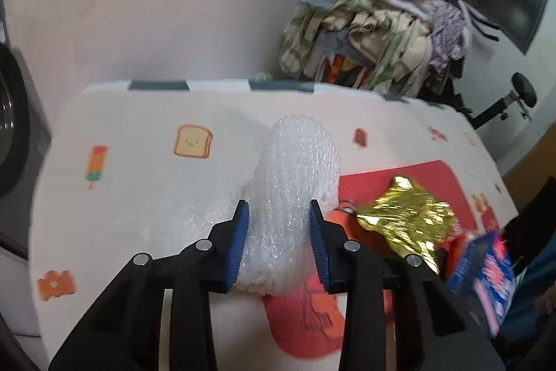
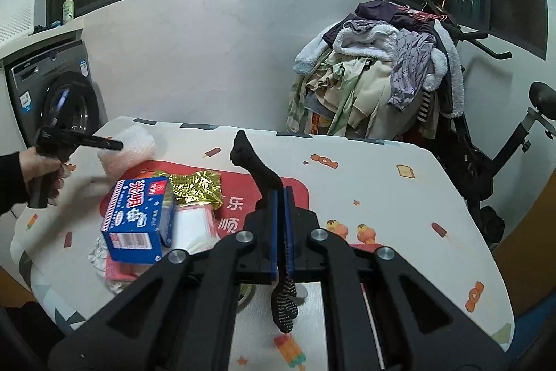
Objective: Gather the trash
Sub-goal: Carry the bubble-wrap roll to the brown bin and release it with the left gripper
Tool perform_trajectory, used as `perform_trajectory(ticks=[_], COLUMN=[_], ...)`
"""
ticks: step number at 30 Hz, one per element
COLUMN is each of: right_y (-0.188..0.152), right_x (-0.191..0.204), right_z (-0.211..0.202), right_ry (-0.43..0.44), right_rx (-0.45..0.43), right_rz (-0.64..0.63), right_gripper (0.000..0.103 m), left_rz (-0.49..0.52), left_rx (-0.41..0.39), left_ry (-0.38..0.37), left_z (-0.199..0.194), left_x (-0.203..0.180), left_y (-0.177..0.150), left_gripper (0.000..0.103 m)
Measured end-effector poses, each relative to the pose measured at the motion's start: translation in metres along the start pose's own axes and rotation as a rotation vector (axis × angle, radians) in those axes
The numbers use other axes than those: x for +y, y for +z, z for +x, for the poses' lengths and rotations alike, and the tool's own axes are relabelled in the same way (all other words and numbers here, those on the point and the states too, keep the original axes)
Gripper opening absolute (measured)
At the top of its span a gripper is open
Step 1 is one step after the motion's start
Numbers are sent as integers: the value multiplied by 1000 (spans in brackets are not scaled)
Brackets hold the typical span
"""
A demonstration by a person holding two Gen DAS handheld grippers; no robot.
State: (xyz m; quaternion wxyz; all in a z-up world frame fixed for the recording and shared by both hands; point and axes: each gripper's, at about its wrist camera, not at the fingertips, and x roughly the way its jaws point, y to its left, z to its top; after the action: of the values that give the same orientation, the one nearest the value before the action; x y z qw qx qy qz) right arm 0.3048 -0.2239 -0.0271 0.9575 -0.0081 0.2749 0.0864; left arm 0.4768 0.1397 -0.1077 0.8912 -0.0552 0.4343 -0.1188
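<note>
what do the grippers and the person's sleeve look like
Both the left gripper and right gripper have black angular linkage arms with round silver pivot pins and blue ribbed pads. The hand on the left one emerges from a dark sleeve.

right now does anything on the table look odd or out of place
Yes: the right gripper is shut on a black sock, clothing rather than trash like the blue box and gold foil. The left gripper squeezes a bubble wrap wad.
</note>
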Motion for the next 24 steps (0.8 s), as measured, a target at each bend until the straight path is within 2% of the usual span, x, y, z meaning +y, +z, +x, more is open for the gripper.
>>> perform_trajectory(ticks=[5,9,14,18,24], right_y=[-3,-10,-23,-41,-67], right_x=[11,22,37,47,57], right_z=[-28,-50,-81,-105,-135], right_ry=[25,47,87,112,137], right_rx=[-16,-20,-26,-25,-12], right_rz=[2,-5,2,8,22], right_gripper=[8,8,8,8,8], left_rz=[49,98,174,198,260], left_rx=[-23,-46,-77,-90,-81], left_ry=[-18,-64,-135,-186,-226], left_z=[-53,-97,-151,-181,-205], left_x=[-22,-49,-97,-126,-166], left_y=[-17,-47,-103,-148,-213], left_gripper=[34,34,34,34,35])
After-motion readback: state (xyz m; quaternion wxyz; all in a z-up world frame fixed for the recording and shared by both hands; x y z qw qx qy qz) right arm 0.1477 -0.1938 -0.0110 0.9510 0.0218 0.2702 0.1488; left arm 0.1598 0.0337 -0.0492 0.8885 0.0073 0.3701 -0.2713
